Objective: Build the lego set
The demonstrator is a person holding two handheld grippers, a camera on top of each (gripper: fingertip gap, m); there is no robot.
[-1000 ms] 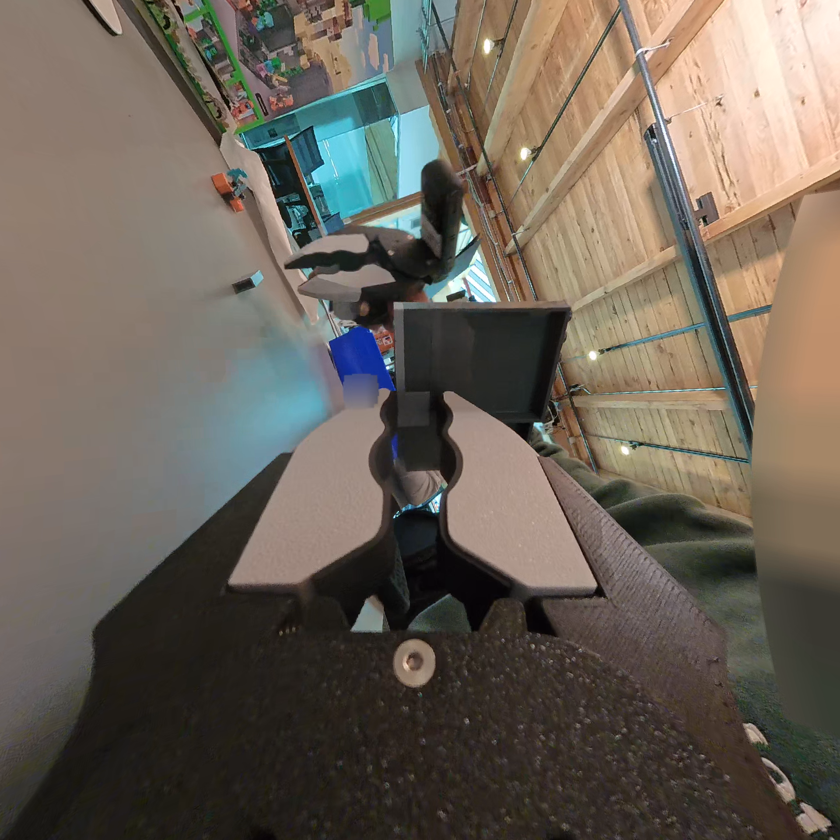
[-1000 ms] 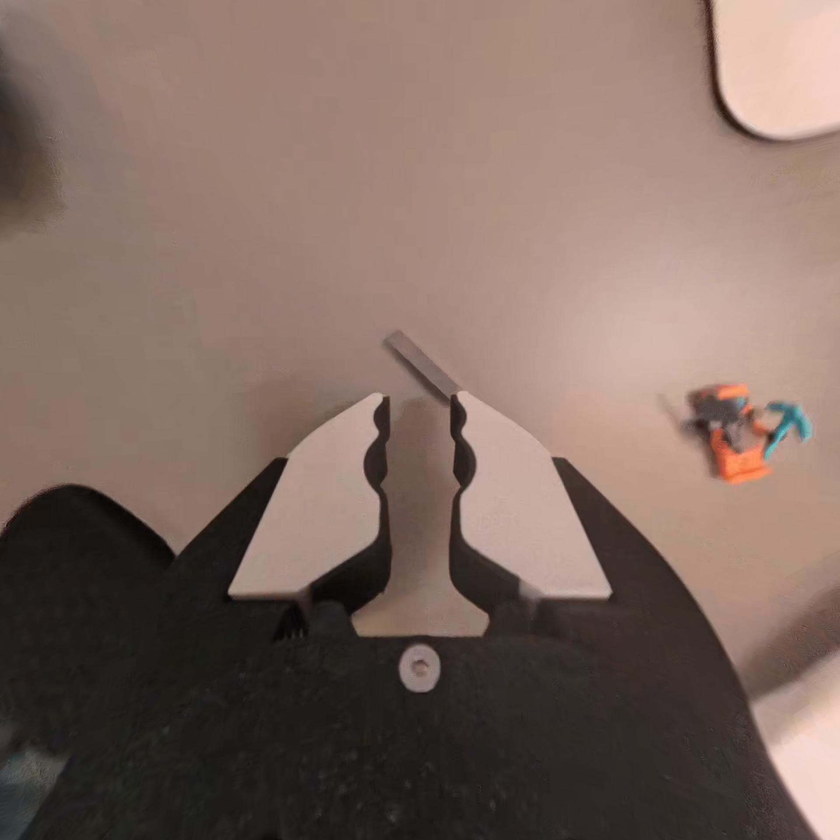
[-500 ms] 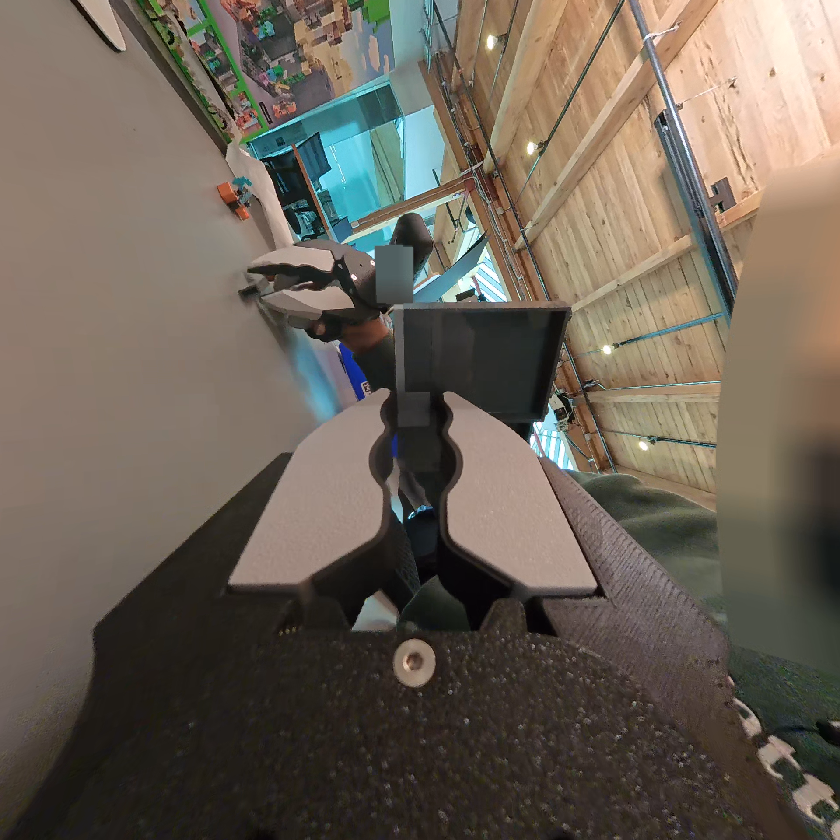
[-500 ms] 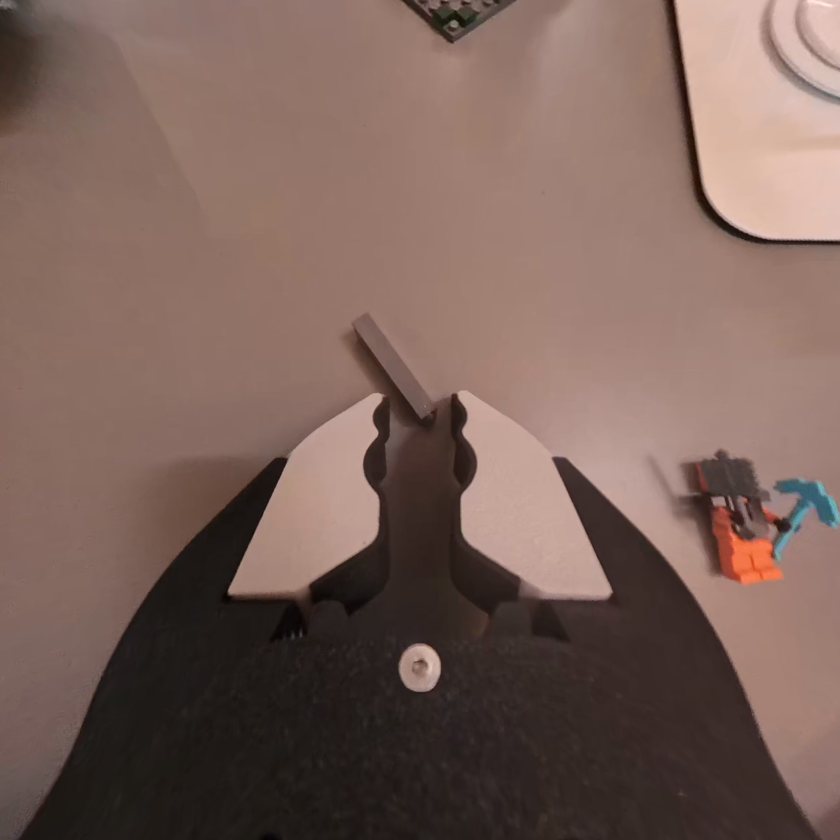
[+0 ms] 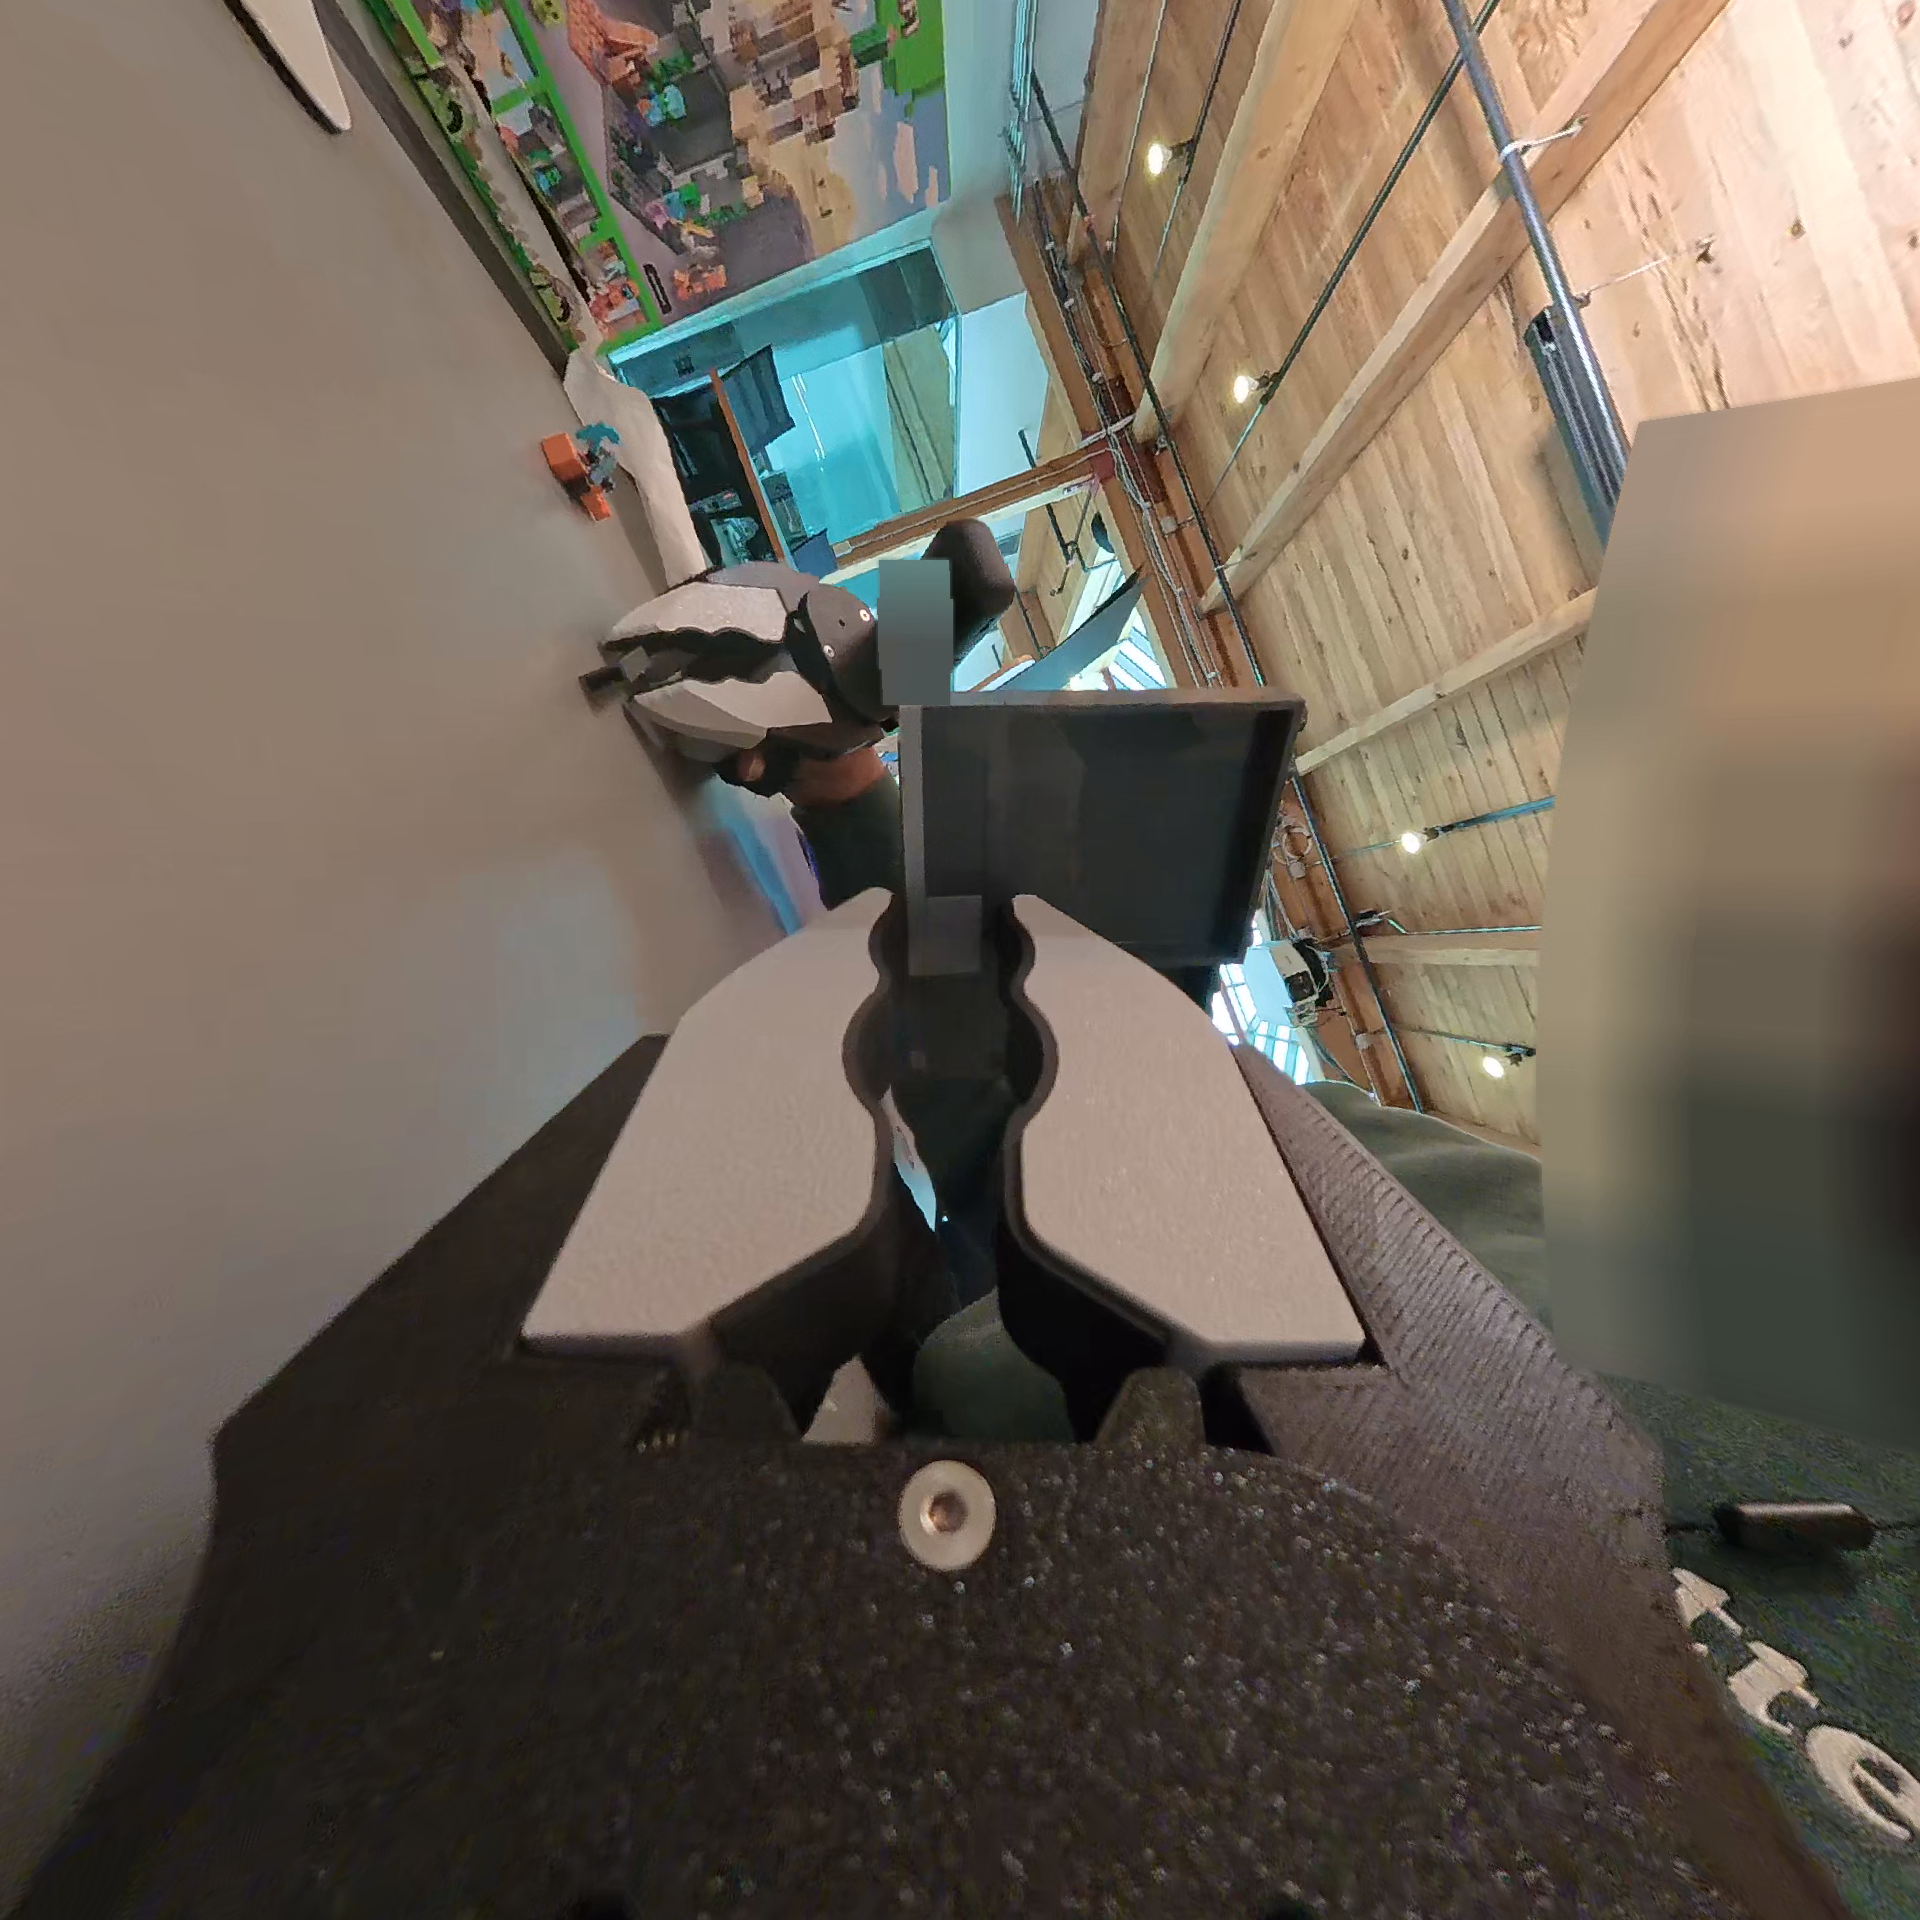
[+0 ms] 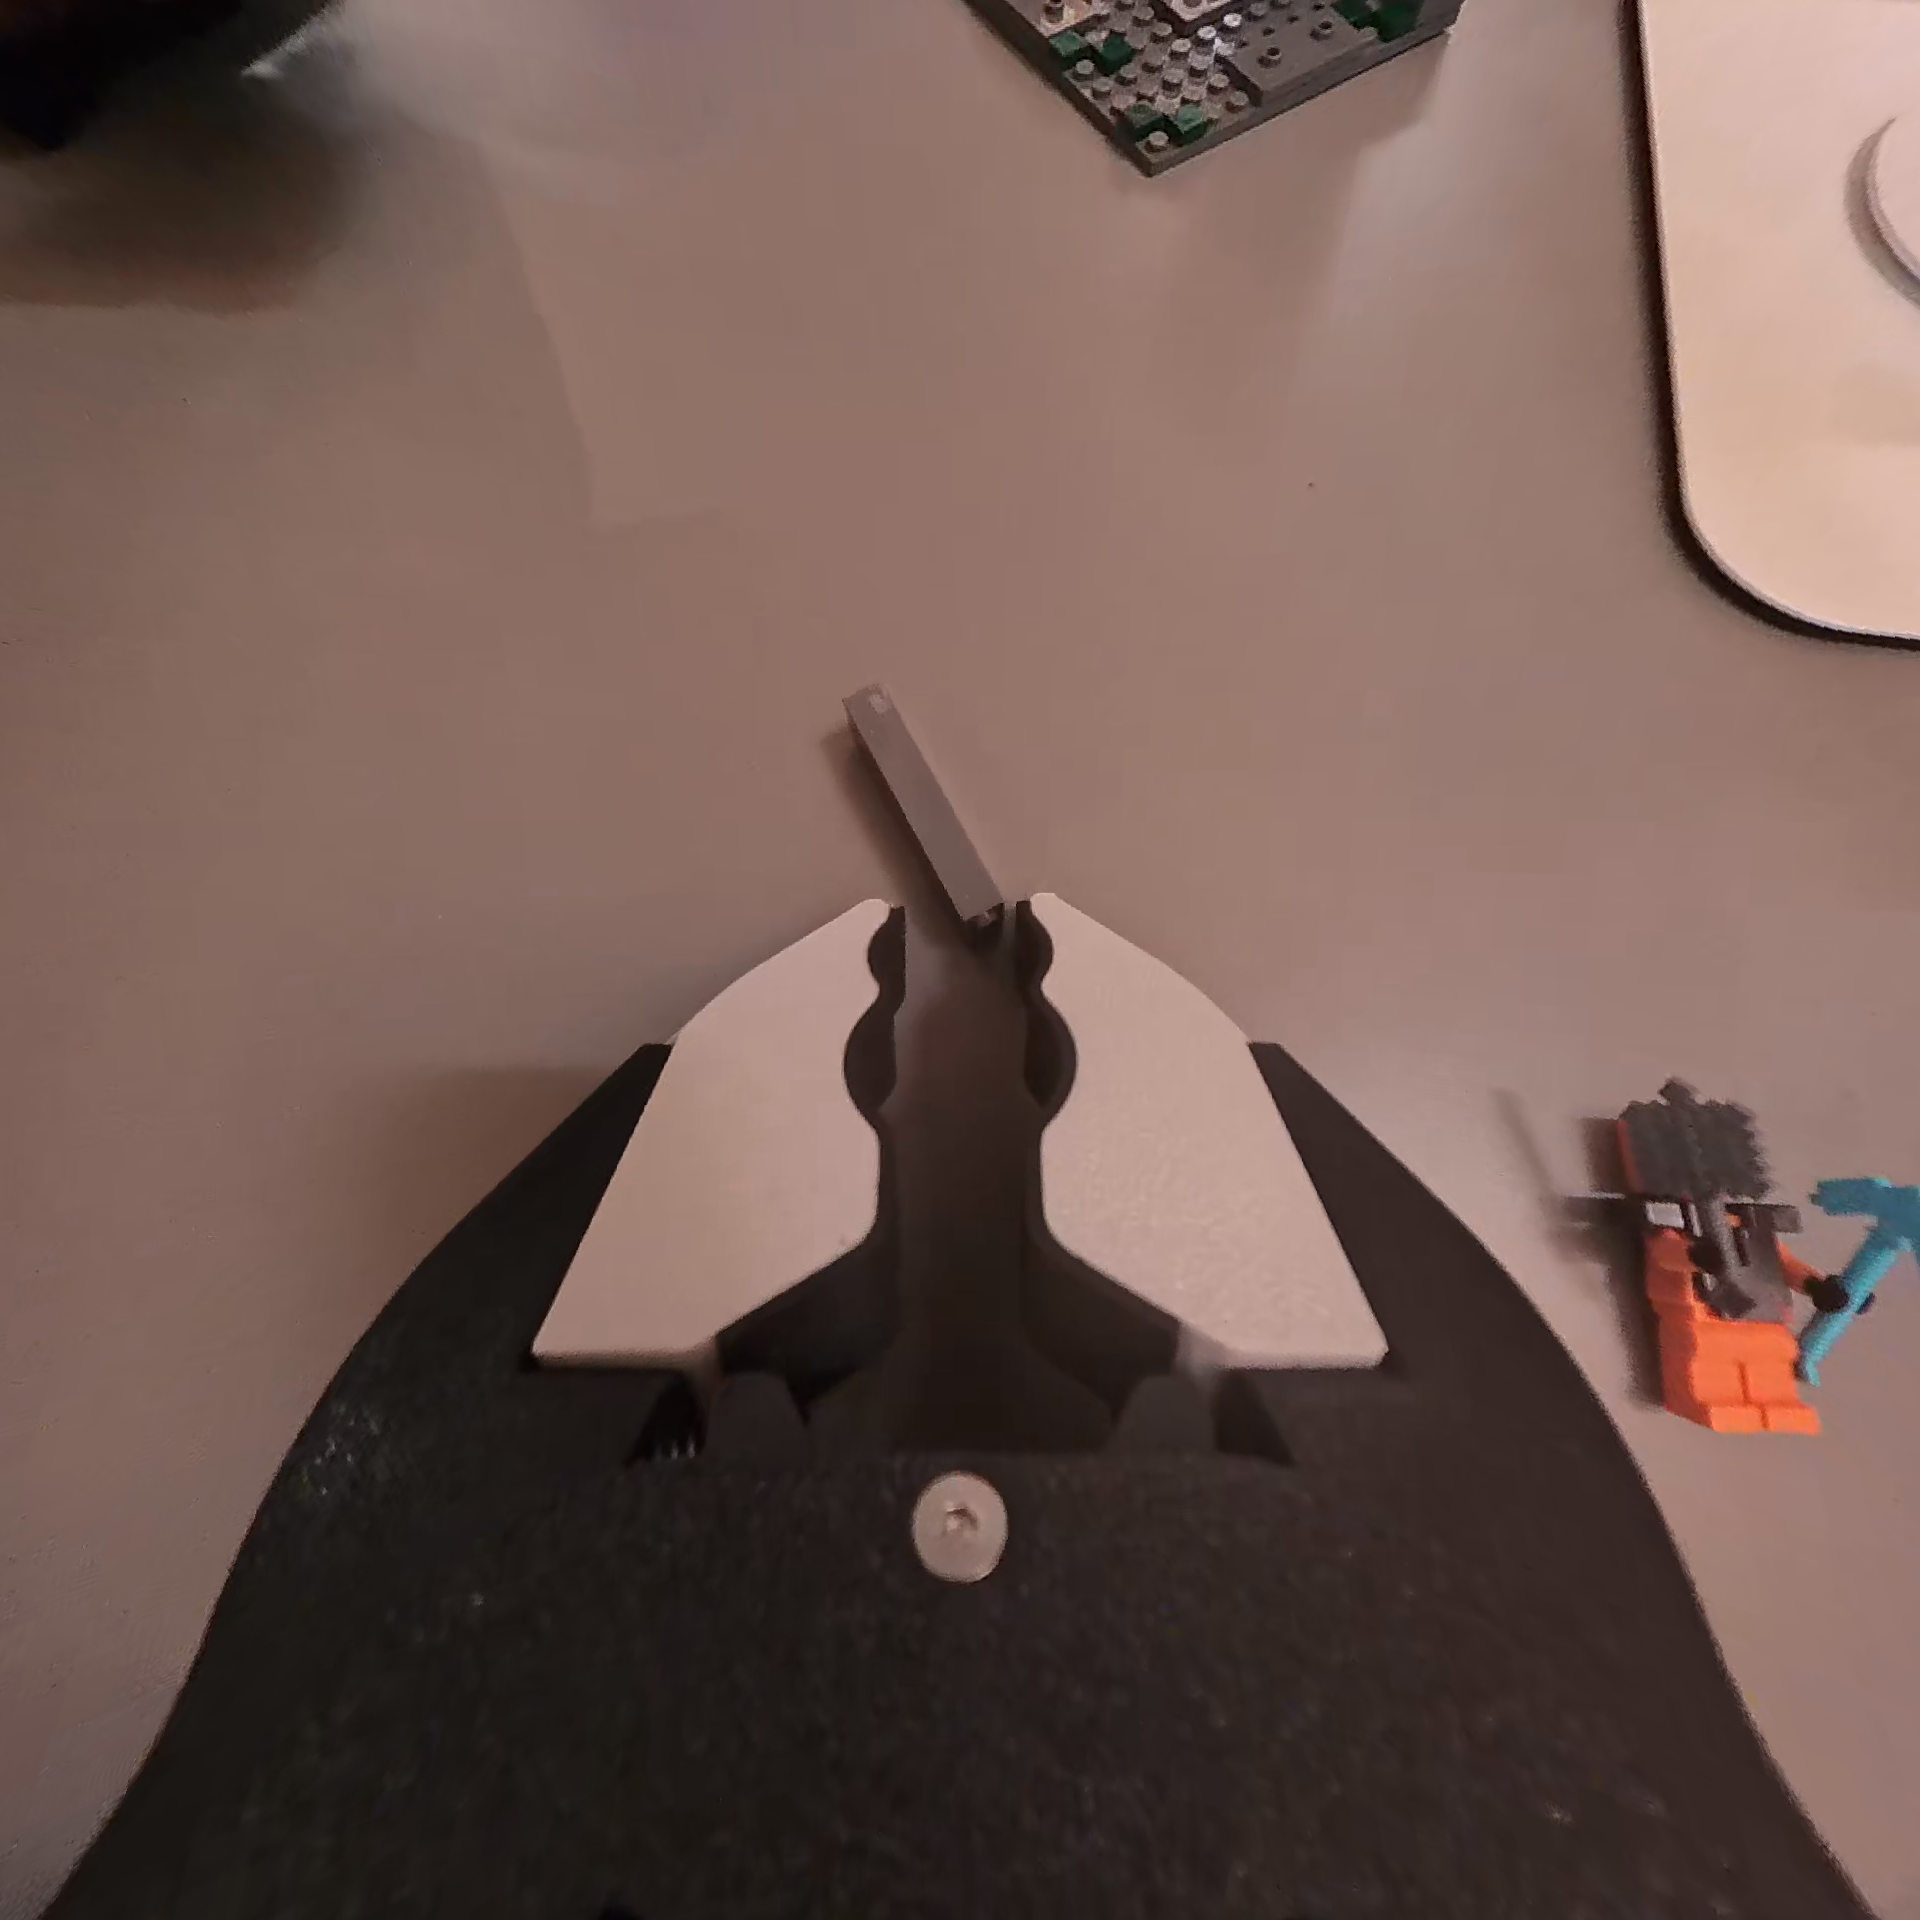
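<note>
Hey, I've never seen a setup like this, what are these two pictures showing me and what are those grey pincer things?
Those pincers are hand-held grippers; a person holds one in each hand, and each carries a camera looking along its fingers. The left wrist view is tipped sideways: the left gripper is shut on a dark grey panel piece, with the other gripper in the distance. The right wrist view looks down on the table: the right gripper is open around the near end of a thin grey bar. Nearby lie an orange minifigure with a blue pickaxe, and a studded grey baseplate.
</note>
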